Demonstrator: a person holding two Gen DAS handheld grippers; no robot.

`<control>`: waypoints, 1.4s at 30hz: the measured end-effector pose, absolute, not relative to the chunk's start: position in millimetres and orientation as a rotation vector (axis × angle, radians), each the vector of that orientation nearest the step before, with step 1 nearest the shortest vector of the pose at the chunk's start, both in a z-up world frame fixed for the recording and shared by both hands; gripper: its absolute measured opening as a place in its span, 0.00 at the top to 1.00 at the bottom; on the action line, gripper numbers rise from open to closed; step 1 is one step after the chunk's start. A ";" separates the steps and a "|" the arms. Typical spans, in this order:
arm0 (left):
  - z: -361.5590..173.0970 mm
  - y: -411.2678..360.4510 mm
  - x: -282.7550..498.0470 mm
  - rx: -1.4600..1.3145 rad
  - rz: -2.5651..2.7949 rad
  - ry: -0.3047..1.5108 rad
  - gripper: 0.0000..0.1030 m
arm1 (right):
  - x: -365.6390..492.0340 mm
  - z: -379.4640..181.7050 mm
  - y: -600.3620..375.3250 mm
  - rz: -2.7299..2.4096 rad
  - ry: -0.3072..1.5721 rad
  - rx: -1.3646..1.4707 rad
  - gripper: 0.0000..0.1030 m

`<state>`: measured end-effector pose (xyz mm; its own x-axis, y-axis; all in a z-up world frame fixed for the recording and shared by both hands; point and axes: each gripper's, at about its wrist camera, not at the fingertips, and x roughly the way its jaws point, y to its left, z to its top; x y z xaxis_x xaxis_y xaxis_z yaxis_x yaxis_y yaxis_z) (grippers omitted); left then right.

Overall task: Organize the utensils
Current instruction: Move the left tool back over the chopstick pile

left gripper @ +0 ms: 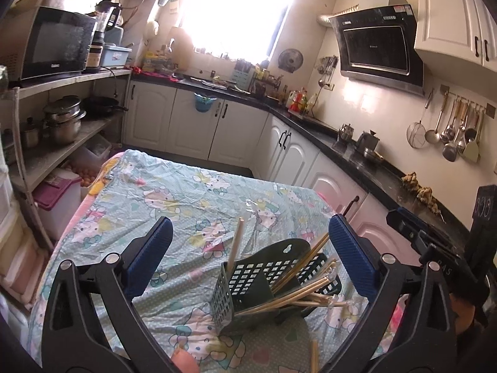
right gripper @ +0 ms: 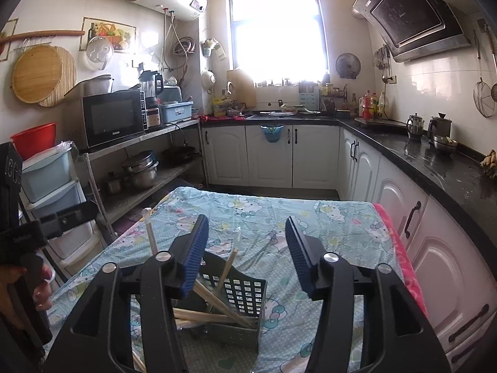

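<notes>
Both my left tongs (left gripper: 248, 242) and right tongs (right gripper: 247, 248) gape empty. Most chopsticks (left gripper: 298, 295) sit in the green basket (left gripper: 248, 292); one chopstick (left gripper: 314, 356) lies at six o'clock on the counter (left gripper: 174, 199), unsorted.

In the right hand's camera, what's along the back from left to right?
Round wooden board → microwave → blender → window → little fan → range hood → wire strainer.
</notes>
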<state>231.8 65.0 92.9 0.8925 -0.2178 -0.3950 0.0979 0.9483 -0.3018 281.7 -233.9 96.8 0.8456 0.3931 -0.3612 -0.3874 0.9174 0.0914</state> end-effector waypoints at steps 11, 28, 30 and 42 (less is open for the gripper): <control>96.7 72.3 202.0 -0.314 -0.157 0.424 0.10 | 254.6 97.3 -245.1 0.410 0.377 0.014 0.41; 81.0 78.3 160.7 -0.358 -0.160 0.437 0.10 | 206.4 90.7 -243.8 0.429 0.378 -0.031 0.35; 75.9 79.4 157.2 -0.361 -0.156 0.447 0.10 | 202.4 88.6 -242.1 0.433 0.383 -0.036 0.35; 57.4 85.2 141.2 -0.392 -0.135 0.481 0.10 | 180.5 76.3 -234.5 0.456 0.410 -0.069 0.35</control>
